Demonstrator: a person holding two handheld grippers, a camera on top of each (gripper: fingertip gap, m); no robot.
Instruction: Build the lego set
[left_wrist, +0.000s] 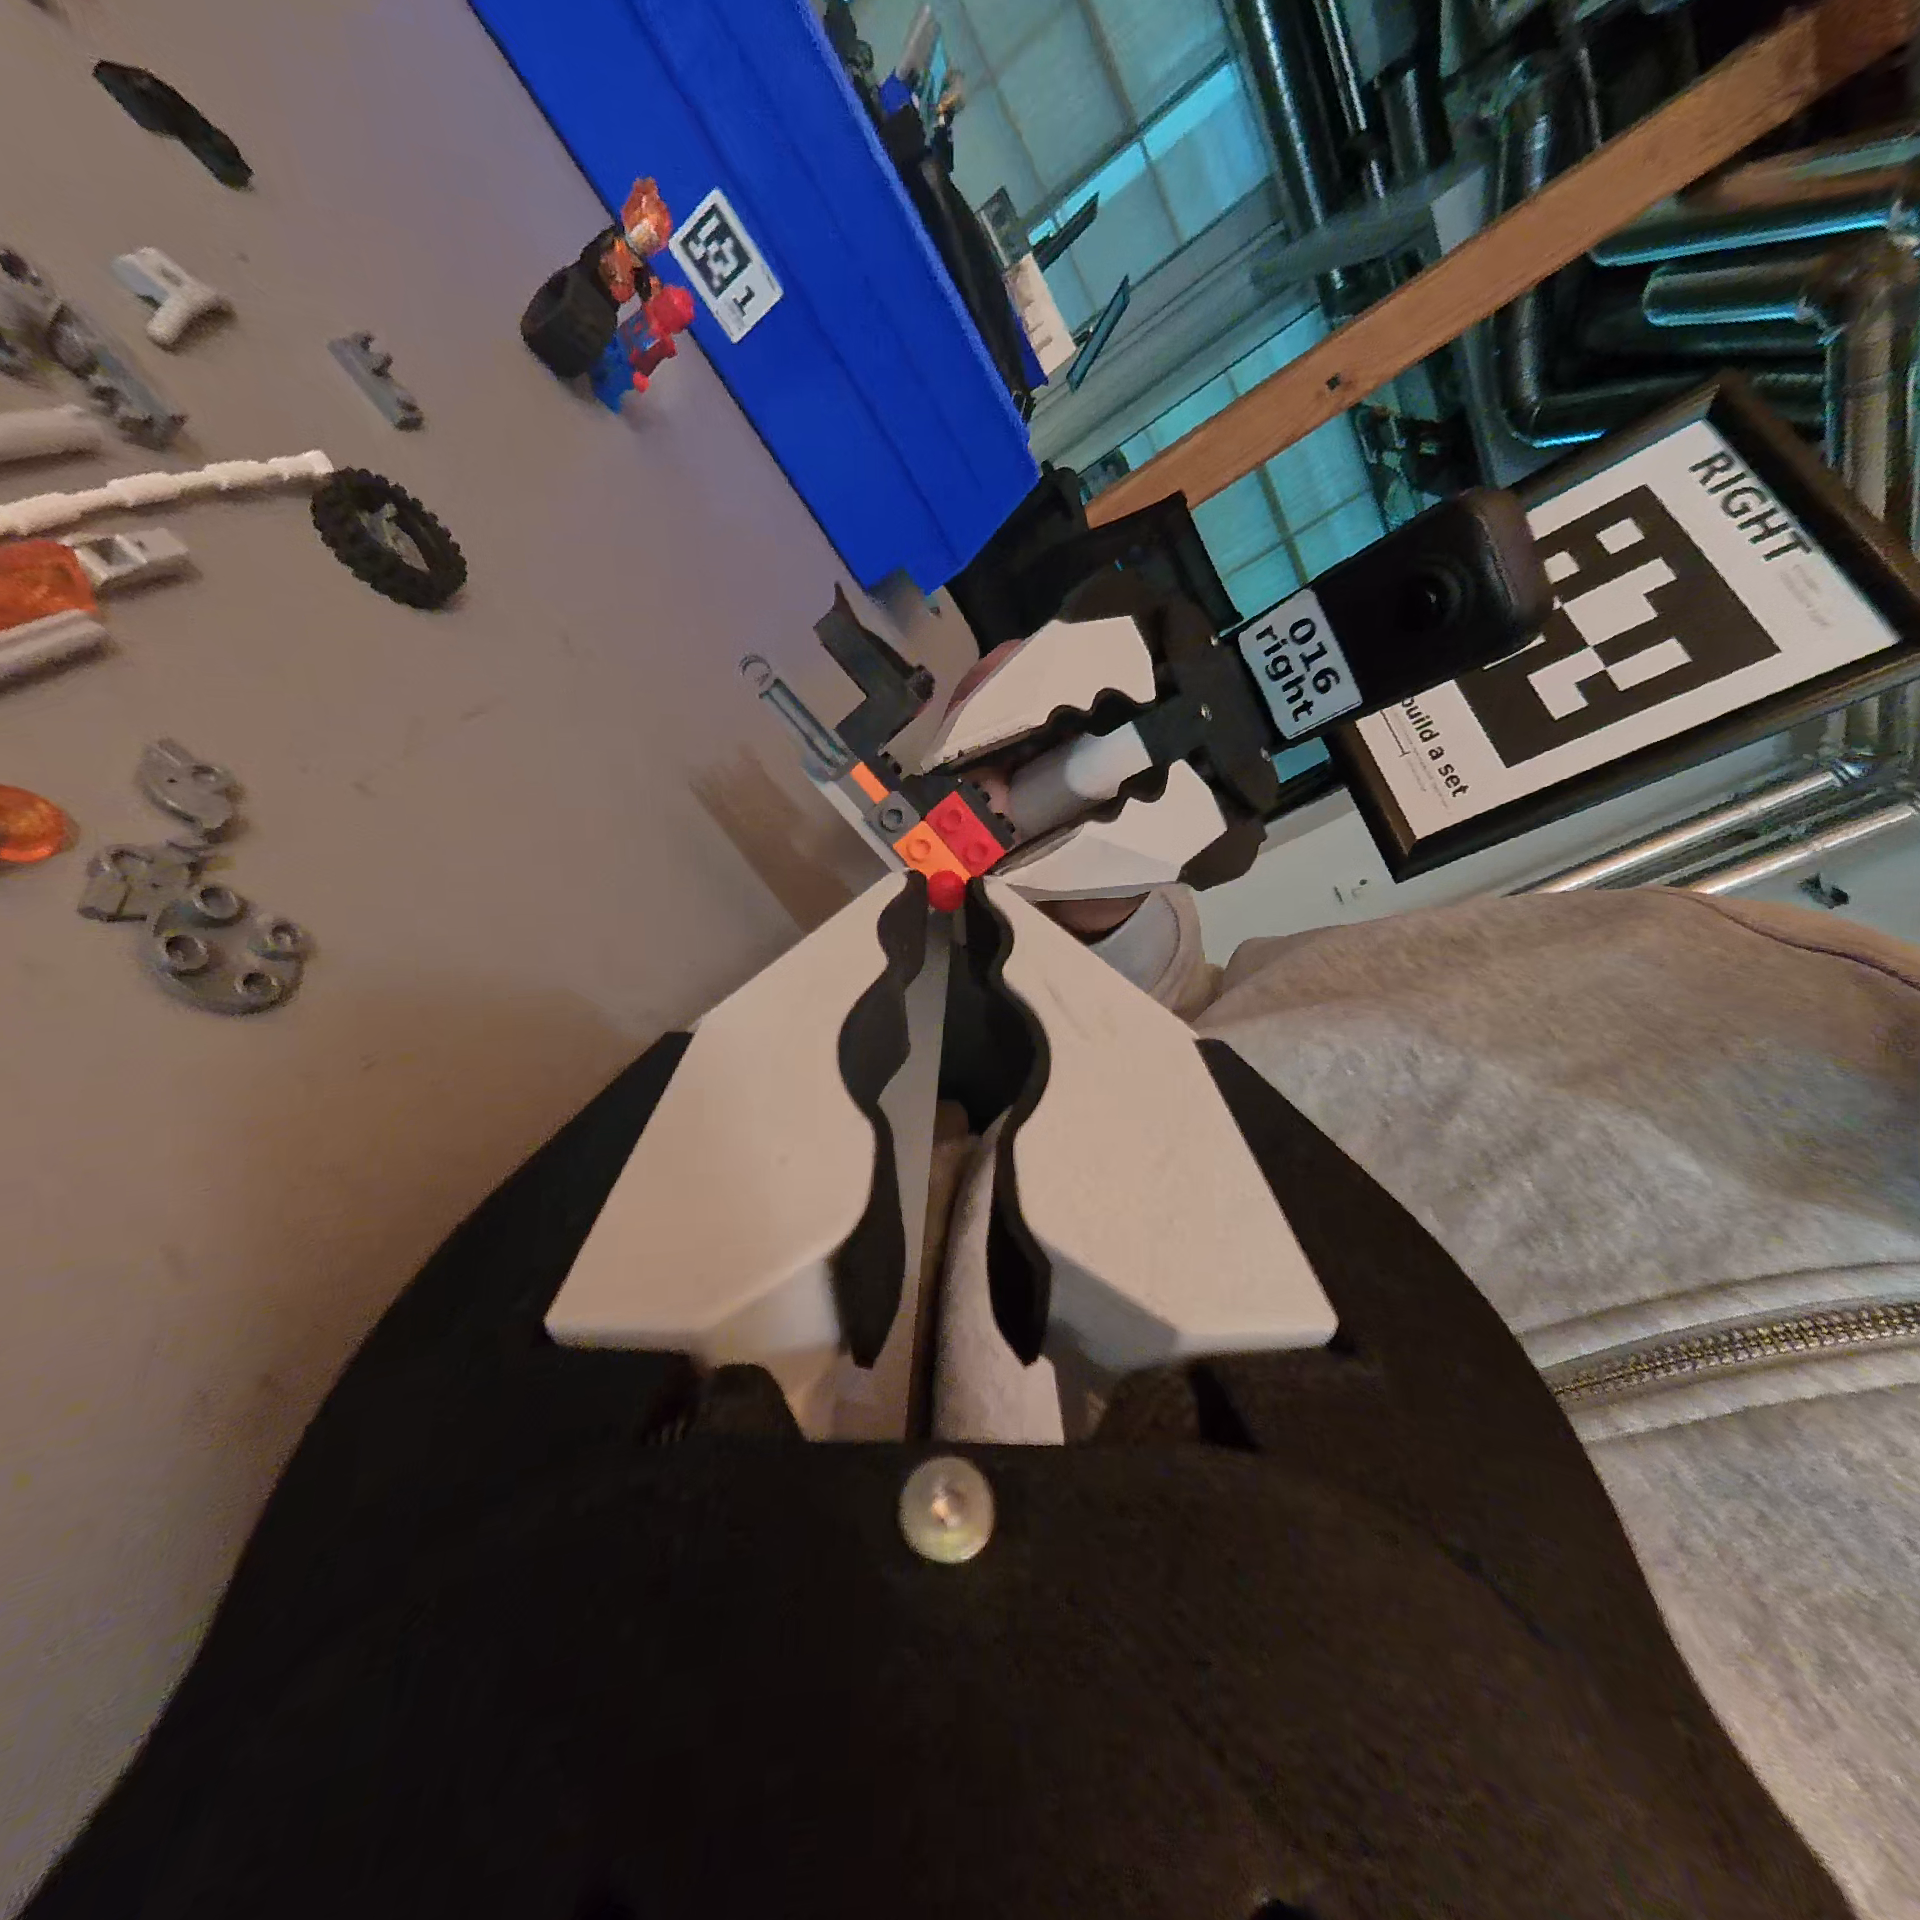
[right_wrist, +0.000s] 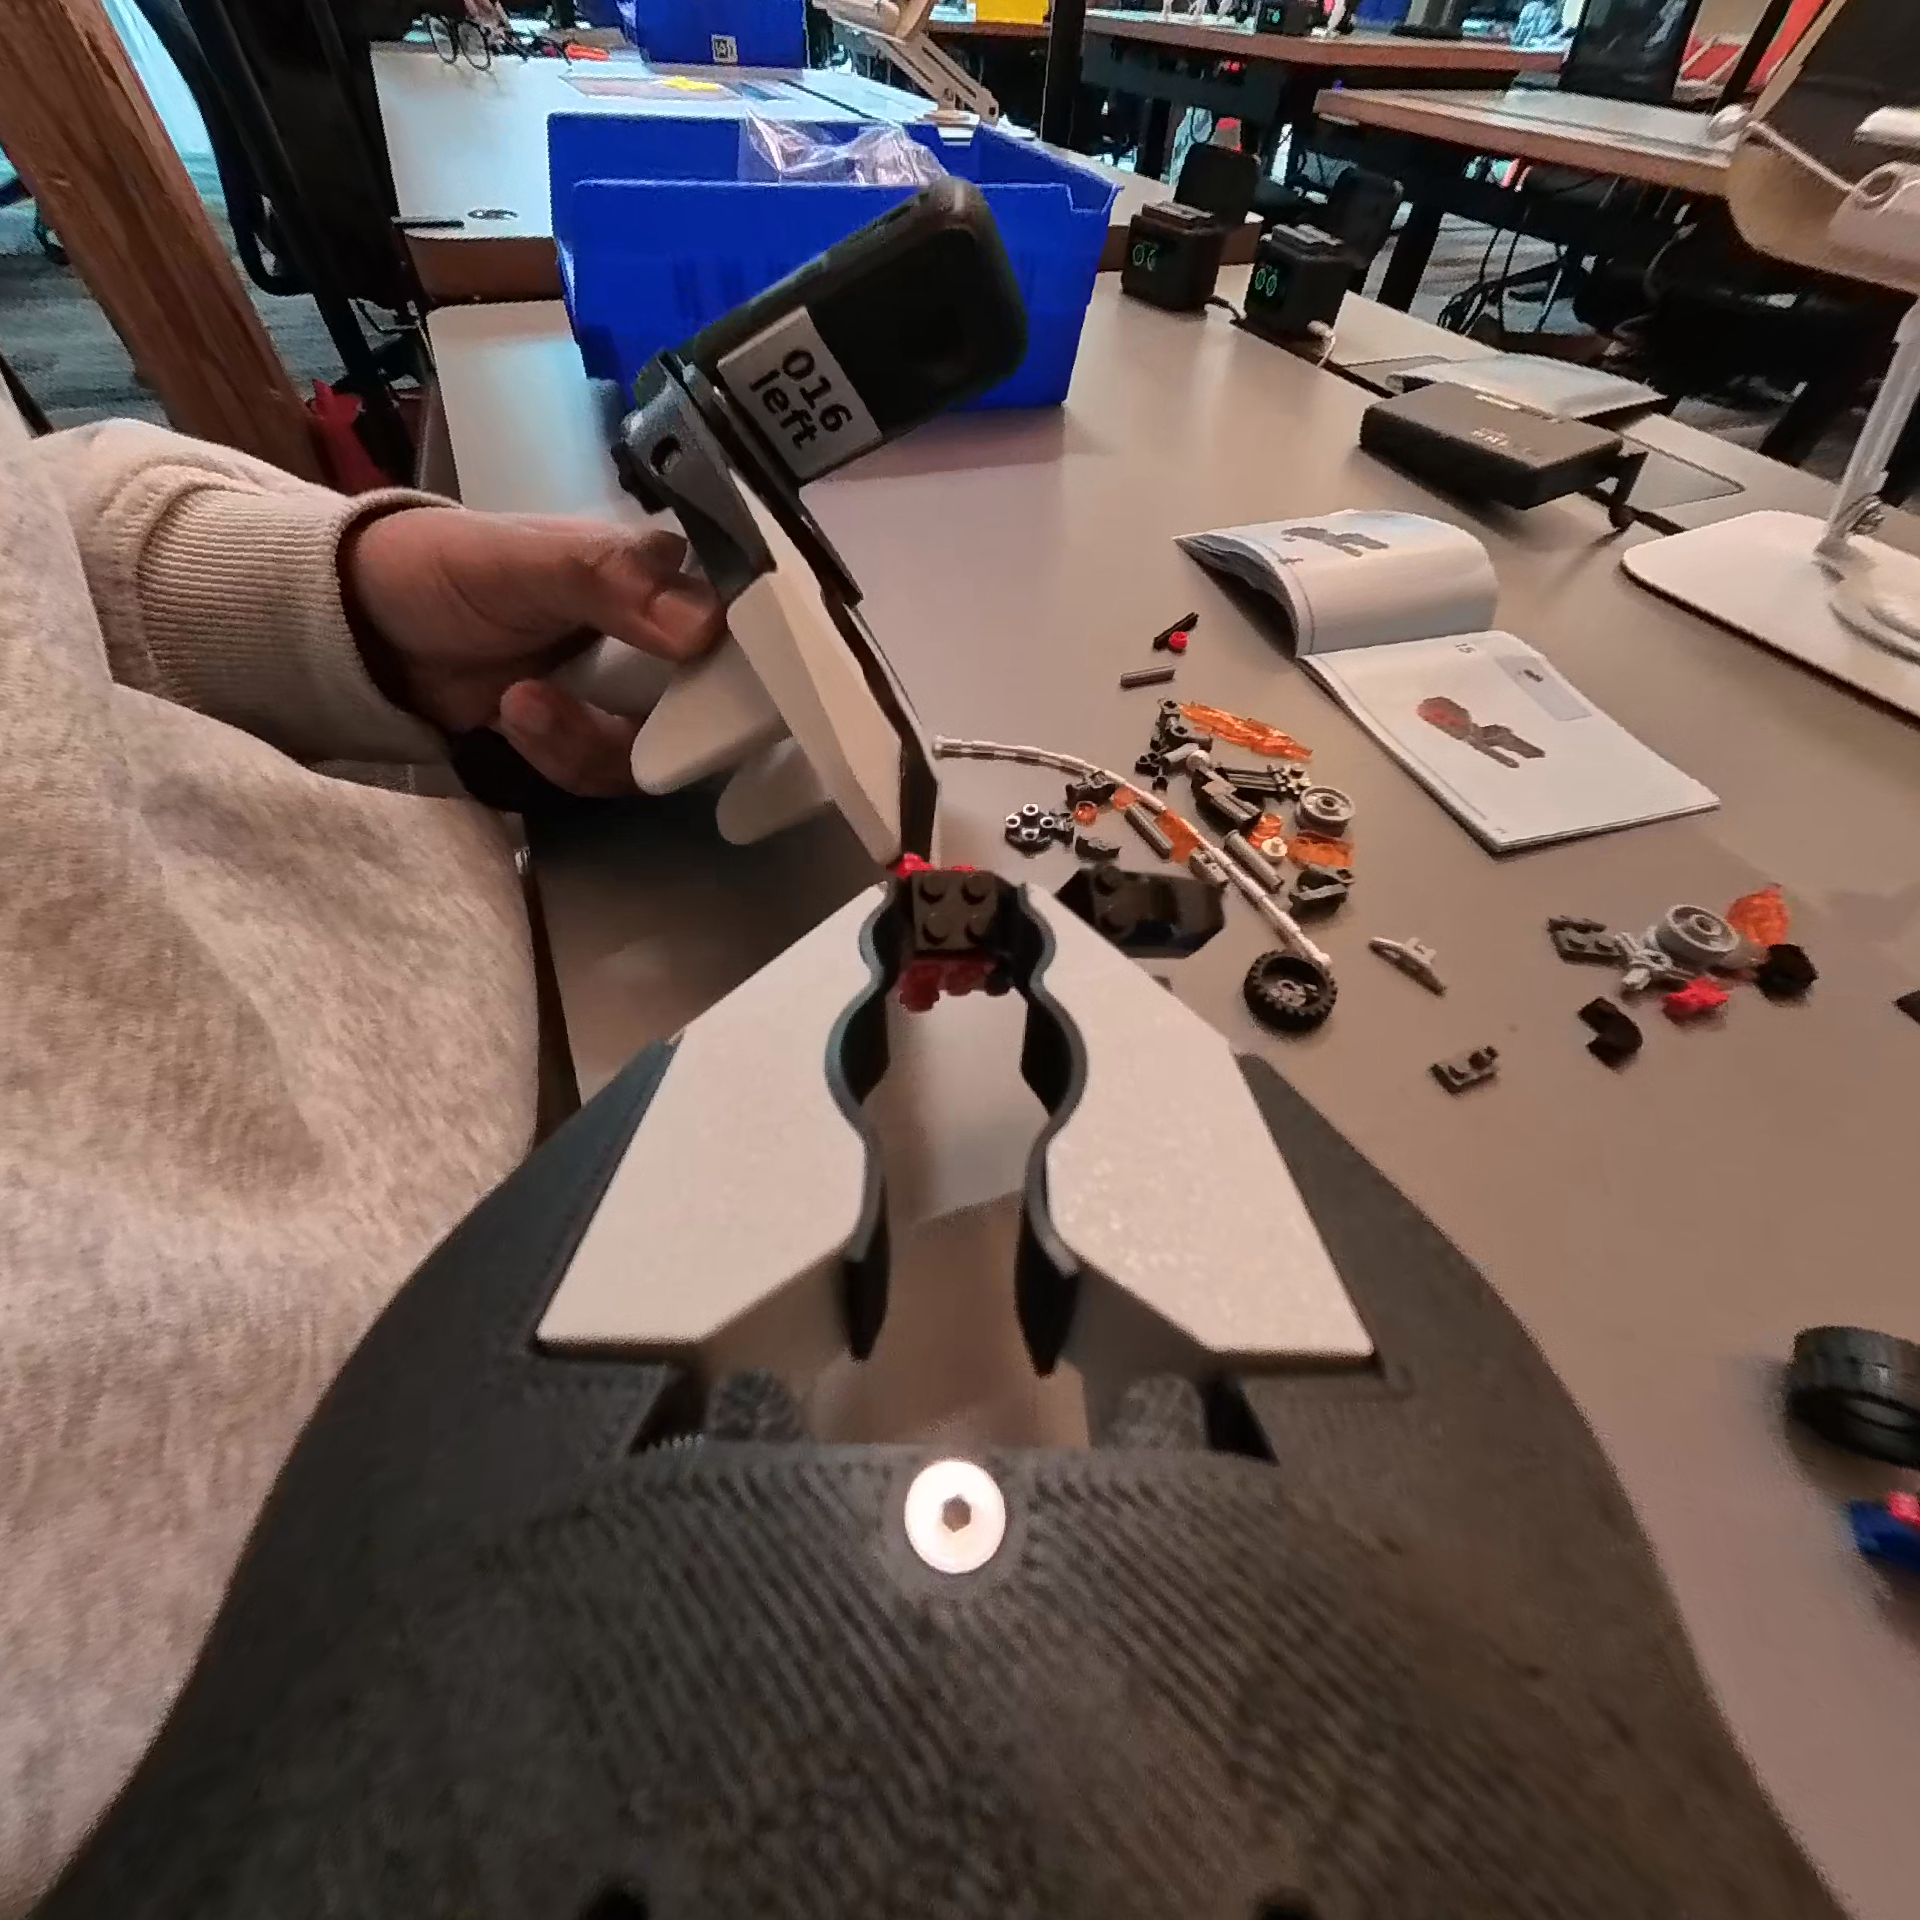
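Building early-stage: right gripper (right_wrist: 951, 935) jaws clamped on small brick assembly (right_wrist: 948, 914), left gripper (left_wrist: 943, 891) jaws pinching red stud piece (left_wrist: 945, 889); many loose parts (right_wrist: 1226, 821) unplaced on surface (right_wrist: 1039, 582), right of frame.

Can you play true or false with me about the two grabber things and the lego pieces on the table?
1. The right gripper has its jaws shut on a small lego build with a black studded top. True.
2. The left gripper holds a big black tire. False: its jaws pinch a small red piece at the edge of that same build.
3. The blue bin sits on the floor. False: it stands on the table.
4. An open instruction booklet lies on the table. True.
5. The small spoked wheel is already on the build. False: it lies loose on the table.
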